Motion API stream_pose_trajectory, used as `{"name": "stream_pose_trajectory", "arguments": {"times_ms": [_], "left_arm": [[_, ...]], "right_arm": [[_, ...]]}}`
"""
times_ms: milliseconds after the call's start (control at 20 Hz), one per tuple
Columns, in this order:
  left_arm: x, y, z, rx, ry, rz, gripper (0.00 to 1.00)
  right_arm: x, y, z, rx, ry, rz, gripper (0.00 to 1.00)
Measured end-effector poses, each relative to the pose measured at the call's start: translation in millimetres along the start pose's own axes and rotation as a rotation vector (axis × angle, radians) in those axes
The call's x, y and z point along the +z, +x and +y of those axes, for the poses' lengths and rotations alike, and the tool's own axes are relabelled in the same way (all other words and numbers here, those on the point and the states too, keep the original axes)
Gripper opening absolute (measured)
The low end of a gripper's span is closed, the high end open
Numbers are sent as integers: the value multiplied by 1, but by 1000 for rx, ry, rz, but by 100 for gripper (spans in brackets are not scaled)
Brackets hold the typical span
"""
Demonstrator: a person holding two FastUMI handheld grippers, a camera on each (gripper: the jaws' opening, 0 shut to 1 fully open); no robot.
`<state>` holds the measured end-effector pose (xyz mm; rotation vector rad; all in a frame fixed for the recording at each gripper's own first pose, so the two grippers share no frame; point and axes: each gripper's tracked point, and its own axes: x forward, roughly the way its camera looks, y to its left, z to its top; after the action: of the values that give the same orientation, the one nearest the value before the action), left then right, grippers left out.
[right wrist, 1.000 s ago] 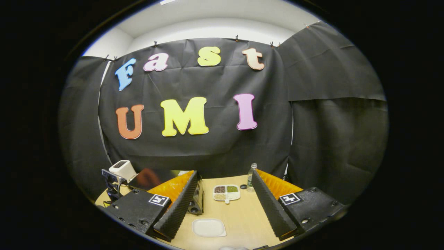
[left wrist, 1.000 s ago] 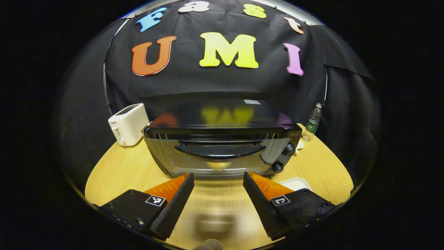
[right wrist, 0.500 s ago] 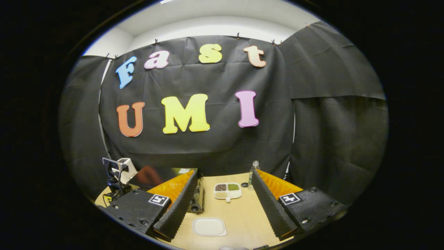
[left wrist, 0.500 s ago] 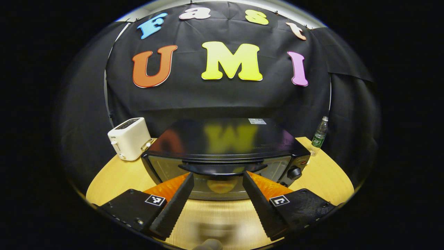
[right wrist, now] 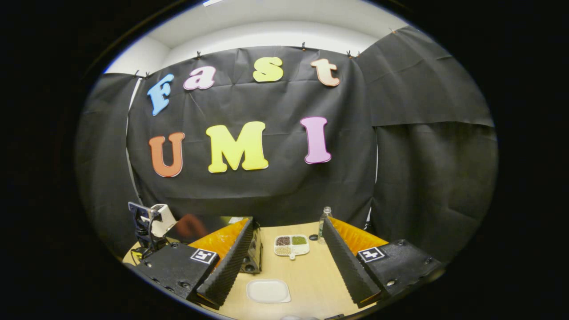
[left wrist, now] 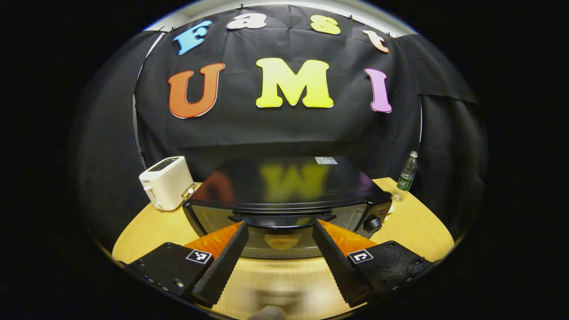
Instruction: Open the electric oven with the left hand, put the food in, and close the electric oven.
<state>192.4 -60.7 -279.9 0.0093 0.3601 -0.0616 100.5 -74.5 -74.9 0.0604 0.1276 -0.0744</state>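
One oven sits mid-table facing the L gripper, door shut, curved door handle across the top of the glass. Something yellowish shows through the glass, can't tell if it's food or a reflection. L gripper is spread wide, tips on either side of the handle's mid section, just beside it, nothing pinched yet; contact w/ the handle can't be confirmed.

Risks, my read: jaws close too low or too shallow and catch only the handle's front edge, so it slips off on the pull. Pulling straight back rather than down along the hinge arc could drag the whole oven across the table. Door dropping fast once unlatched is another.

R gripper is also spread, holding nothing, hovering over the table well right of the oven. Below it a white empty-looking dish, farther off a divided tray w/ grains, prob the food, but not sure. Its path into the oven needs the door fully down first.

Around: white toaster left of the oven, near but apart; water bottle at back right, knobs on the oven's right front. Nothing stands btw the L gripper and the handle
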Motion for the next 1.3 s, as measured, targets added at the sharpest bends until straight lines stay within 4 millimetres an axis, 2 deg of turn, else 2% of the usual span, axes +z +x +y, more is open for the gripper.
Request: {"name": "stream_pose_trajectory", "arguments": {"times_ms": [150,200,250,350,500,550,650,700,850,900,950,1000,1050,1300], "left_arm": [[41,-39,-1,-4,1,-76,95],[58,-54,-1,-9,0,-108,95],[73,-69,-1,-11,1,-137,95],[101,-101,5,0,14,-187,95],[139,-142,14,15,-7,-252,95],[146,-154,20,25,-18,-262,95],[162,-180,31,48,-38,-283,95],[170,-191,35,56,-41,-298,95],[187,-219,43,71,-58,-331,94],[192,-225,43,69,-58,-337,94],[194,-231,45,73,-57,-342,94],[197,-236,46,73,-50,-353,94],[198,-240,47,76,-43,-355,94],[206,-250,43,48,-39,-369,94]], "right_arm": [[16,-2,9,24,2,-31,100],[18,-4,13,38,1,-36,96],[24,-6,17,50,1,-45,100],[35,-10,26,76,-3,-68,96],[48,-18,36,104,-12,-101,96],[52,-21,39,111,-14,-107,100],[60,-29,41,113,-16,-124,96],[63,-33,42,114,-19,-128,100],[63,-46,44,108,-45,-127,96],[62,-49,44,105,-46,-126,100],[61,-51,45,102,-43,-120,96],[58,-55,46,101,-39,-109,100],[56,-58,47,100,-37,-102,96],[54,-67,46,82,-42,-104,96]]}}
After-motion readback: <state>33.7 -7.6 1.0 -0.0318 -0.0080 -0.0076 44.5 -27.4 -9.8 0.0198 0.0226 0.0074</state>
